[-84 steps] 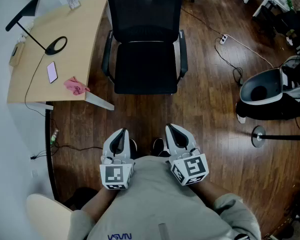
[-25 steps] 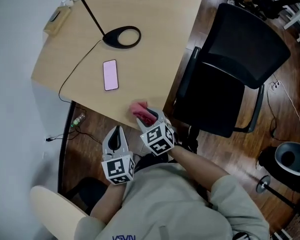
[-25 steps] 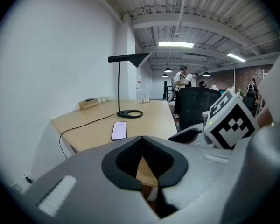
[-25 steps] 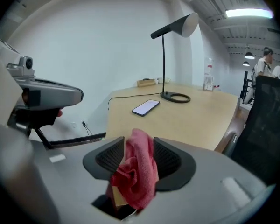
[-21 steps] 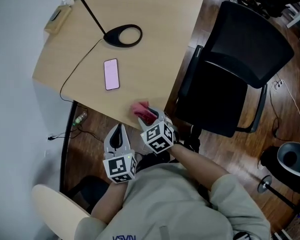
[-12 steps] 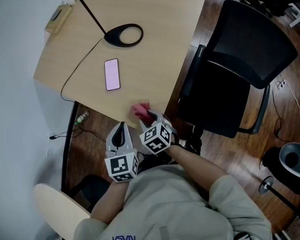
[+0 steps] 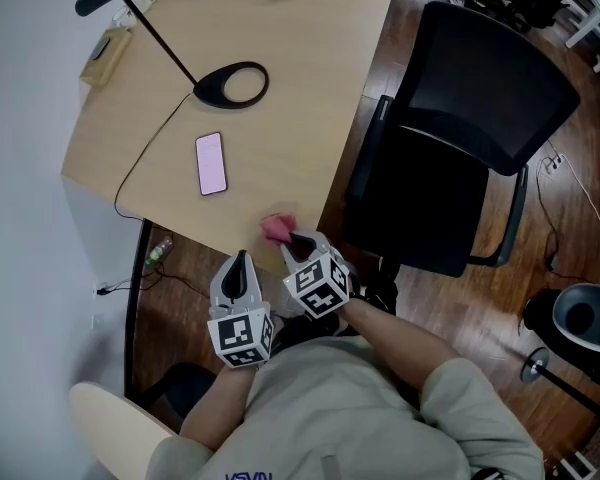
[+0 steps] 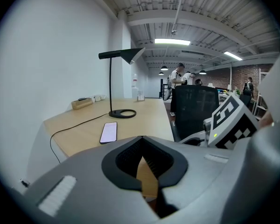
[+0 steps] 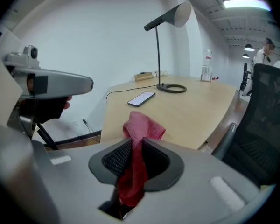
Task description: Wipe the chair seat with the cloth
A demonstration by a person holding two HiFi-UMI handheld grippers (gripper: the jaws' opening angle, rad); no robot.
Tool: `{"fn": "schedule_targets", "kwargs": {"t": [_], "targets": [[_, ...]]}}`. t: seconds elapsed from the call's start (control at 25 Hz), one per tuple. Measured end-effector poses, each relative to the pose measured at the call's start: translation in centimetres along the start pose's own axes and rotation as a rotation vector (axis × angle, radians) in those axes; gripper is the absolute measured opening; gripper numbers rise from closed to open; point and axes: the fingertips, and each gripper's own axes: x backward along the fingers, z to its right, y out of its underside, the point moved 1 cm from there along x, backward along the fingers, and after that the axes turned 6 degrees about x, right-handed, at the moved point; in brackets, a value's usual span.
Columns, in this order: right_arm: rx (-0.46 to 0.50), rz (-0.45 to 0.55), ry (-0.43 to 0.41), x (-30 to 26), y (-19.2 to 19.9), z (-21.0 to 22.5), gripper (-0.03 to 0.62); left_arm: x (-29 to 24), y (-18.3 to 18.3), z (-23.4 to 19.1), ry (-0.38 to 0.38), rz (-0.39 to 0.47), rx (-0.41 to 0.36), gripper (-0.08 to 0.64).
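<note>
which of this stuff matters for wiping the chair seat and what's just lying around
For the job:
- cloth, pinched in the right gripper, whose jaws have just been closing on it
- chair seat

Just lying about:
- phone
- lamp

I am pinching soft pink cloth [image 9: 142, 127] in my right gripper [image 9: 137, 144], matt grey plastic with ribbed black pads [image 9: 113, 161]. The pale wood desk [image 7: 300, 88] is looking smooth and matt, the dark wooden floor [image 7: 450, 298] shining glossy.
</note>
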Motion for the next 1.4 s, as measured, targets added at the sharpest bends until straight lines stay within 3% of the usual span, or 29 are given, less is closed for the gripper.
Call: {"fn": "schedule_targets", "kwargs": {"t": [0.4, 0.84, 1.08, 1.4], "targets": [[-0.169, 0.139, 0.209, 9.8, 0.2, 10.5, 0.067, -4.1, -1.9, 10.0, 0.155, 0.006, -0.047, 0.006], [-0.313, 0.176, 0.39, 17.8, 6.6, 26.0, 0.067, -11.5, -2.7, 25.7, 0.266, 0.019, -0.095, 0.006], [-0.348, 0.17, 0.414, 17.4, 10.2, 33.0, 0.067, -17.2, -1.5, 32.0, 0.264, 0.026, -0.074, 0.006], [-0.412, 0.147, 0.396, 9.8, 14.3, 38.6, 0.067, -25.4, 2.9, 33.8, 0.238, -0.002, -0.042, 0.006]]}}
